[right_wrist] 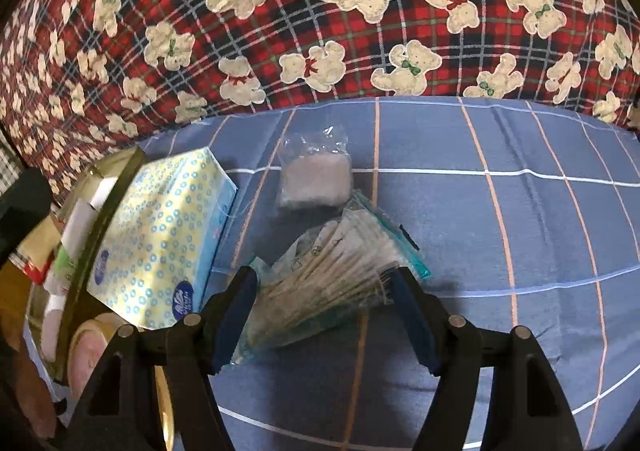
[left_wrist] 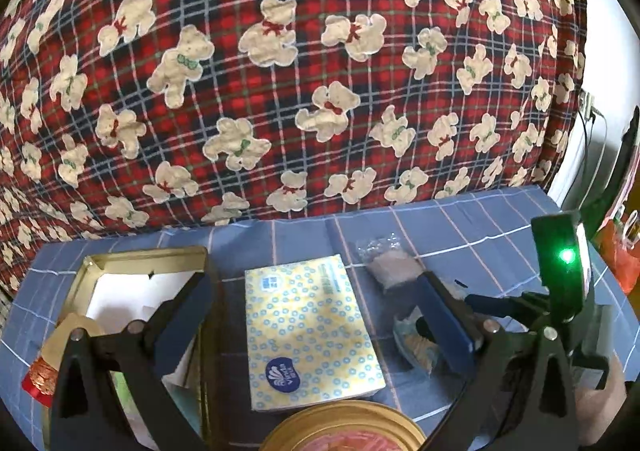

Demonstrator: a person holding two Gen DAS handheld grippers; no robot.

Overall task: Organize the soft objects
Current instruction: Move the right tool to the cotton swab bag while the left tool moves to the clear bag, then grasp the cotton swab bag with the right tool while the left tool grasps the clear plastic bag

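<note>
- A red plaid quilt printed with cream teddy bears (left_wrist: 280, 71) fills the background, bunched up behind my work area.
- In front of it lies a blue checked sheet (right_wrist: 500, 211), the surface everything rests on.
- A gold tin box (left_wrist: 144, 263) sits open at the left, with white items inside that I cannot identify.
- Just right of the tin lies a soft pack of tissues (left_wrist: 308, 331), yellow and white with small blue rings. It looks light and squashy; I would grip it across a short edge.
- My left gripper (left_wrist: 320, 315) hangs above the pack with its jaws wide apart, holding nothing.
- My right gripper (right_wrist: 324, 315) points steeply down, jaws parted on either side of a clear bag of cotton swabs (right_wrist: 332, 275). I see no pad pressing on it.
- That bag looks light, crinkly and slippery, with thin sticks that could bend. I judge the bundled middle the safest hold.
- Just beyond, touching it or nearly so, lies a small clear packet of pale soft material (right_wrist: 316, 183), likely feather-light.
</note>
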